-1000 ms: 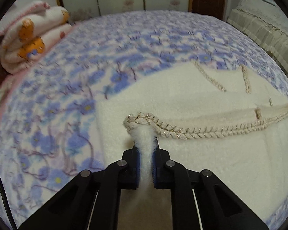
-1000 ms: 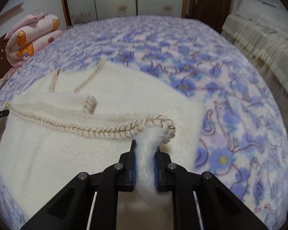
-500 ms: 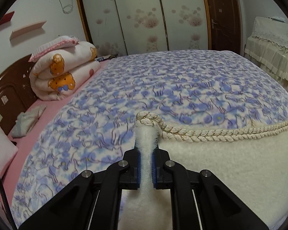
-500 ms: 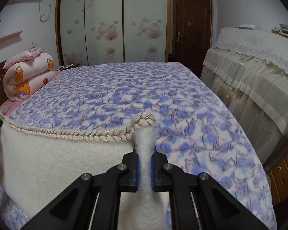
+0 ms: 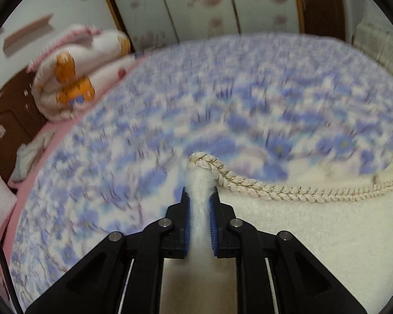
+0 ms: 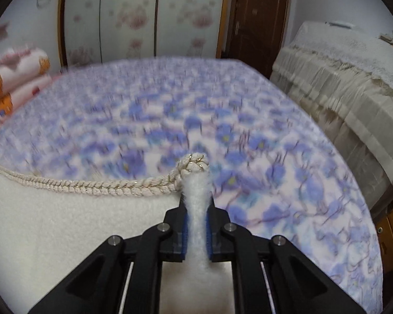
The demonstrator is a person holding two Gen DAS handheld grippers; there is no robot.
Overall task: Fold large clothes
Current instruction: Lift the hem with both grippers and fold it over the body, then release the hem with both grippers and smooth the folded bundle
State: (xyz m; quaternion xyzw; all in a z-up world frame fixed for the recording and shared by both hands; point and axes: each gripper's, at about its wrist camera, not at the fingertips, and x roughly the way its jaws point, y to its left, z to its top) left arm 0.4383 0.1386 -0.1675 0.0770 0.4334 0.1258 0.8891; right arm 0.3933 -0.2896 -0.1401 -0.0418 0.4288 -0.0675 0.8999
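A cream fleece garment (image 5: 314,235) with a braided rope trim (image 5: 275,191) lies over the blue-flowered bedspread (image 5: 222,104). My left gripper (image 5: 200,196) pinches a corner of its trimmed edge; the jaws are opening, but the blue pads still press the fleece. In the right wrist view the same garment (image 6: 65,222) and trim (image 6: 91,183) stretch off to the left. My right gripper (image 6: 197,204) holds the opposite corner; its jaws are opening too, with fleece still squeezed between the pads. The trim hangs taut between both grippers.
A rolled quilt with orange bears (image 5: 73,78) sits at the head of the bed by a dark headboard (image 5: 5,120). Wardrobe doors (image 6: 144,13) and a brown door (image 6: 256,21) stand beyond. Cloth-covered furniture (image 6: 340,83) lines the right side.
Both grippers lifted the trimmed edge off the lower layer, swung up, then tipped down again over the bedspread. The scene is motion-blurred, and the left jaws look slightly wider.
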